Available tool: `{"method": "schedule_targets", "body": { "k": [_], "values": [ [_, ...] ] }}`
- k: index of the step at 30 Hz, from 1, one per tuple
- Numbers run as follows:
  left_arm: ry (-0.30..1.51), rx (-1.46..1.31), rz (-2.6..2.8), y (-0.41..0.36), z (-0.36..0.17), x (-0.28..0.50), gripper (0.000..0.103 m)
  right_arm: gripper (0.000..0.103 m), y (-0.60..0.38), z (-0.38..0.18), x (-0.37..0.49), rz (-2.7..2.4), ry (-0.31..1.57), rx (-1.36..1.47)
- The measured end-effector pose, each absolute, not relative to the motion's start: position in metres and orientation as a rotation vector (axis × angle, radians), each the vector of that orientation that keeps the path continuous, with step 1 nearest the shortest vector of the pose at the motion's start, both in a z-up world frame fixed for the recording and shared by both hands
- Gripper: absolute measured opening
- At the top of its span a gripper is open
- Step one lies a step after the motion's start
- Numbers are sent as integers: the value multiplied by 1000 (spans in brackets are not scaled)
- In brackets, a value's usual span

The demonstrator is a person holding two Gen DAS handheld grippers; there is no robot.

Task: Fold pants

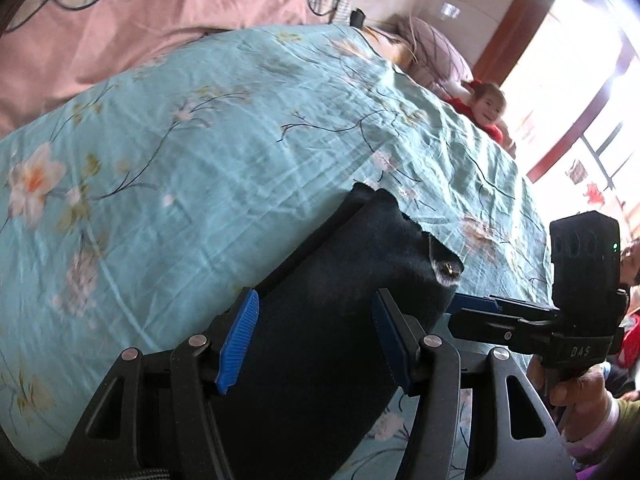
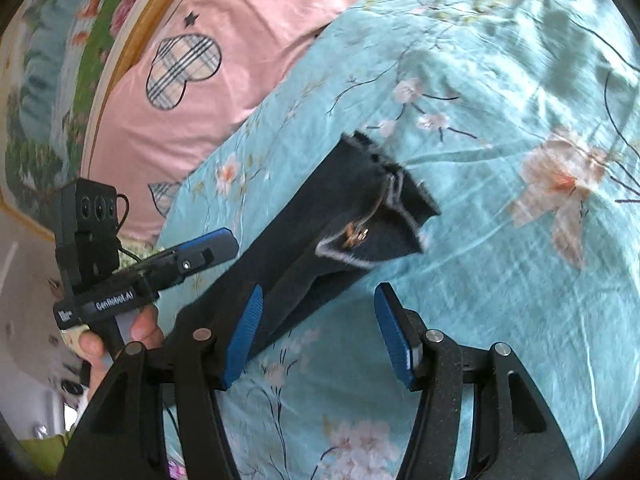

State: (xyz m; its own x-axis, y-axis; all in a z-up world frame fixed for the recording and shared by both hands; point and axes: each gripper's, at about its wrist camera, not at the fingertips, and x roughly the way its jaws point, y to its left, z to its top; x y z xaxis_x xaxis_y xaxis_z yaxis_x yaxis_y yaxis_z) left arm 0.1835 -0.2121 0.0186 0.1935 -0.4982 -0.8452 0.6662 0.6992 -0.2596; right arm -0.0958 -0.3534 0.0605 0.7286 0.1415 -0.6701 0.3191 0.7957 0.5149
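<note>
Dark navy pants (image 1: pixel 344 264) lie on the teal floral bedspread (image 1: pixel 180 140), their waist end with a brass button pointing away. In the left wrist view my left gripper (image 1: pixel 316 344) is open, its blue pads either side of the pants fabric. My right gripper (image 1: pixel 480 310) shows at the right edge of that view, by the waist. In the right wrist view the pants (image 2: pixel 320 224) run from the lower left up to the zipper end. My right gripper (image 2: pixel 318 332) is open, with the pants edge by its left pad. The left gripper (image 2: pixel 200 252) shows at the left.
A pink quilt (image 1: pixel 140 12) with plaid hearts lies at the far side of the bed. A child in red (image 1: pixel 488 108) lies near the pillows (image 1: pixel 432 52) by the bright window. A hand (image 2: pixel 140 332) holds the left gripper's handle.
</note>
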Motion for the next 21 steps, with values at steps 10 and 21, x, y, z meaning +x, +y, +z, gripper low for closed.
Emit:
{"method": "schedule_targets", "body": {
  "k": [10,21],
  "values": [
    [1158,197,-840,-226,0,202,60,59,-365,61,-80,-120,773,659],
    [1224,198,-911,-256,-28,221,59,59,-385,58,-73,-164,764,653]
  ]
}}
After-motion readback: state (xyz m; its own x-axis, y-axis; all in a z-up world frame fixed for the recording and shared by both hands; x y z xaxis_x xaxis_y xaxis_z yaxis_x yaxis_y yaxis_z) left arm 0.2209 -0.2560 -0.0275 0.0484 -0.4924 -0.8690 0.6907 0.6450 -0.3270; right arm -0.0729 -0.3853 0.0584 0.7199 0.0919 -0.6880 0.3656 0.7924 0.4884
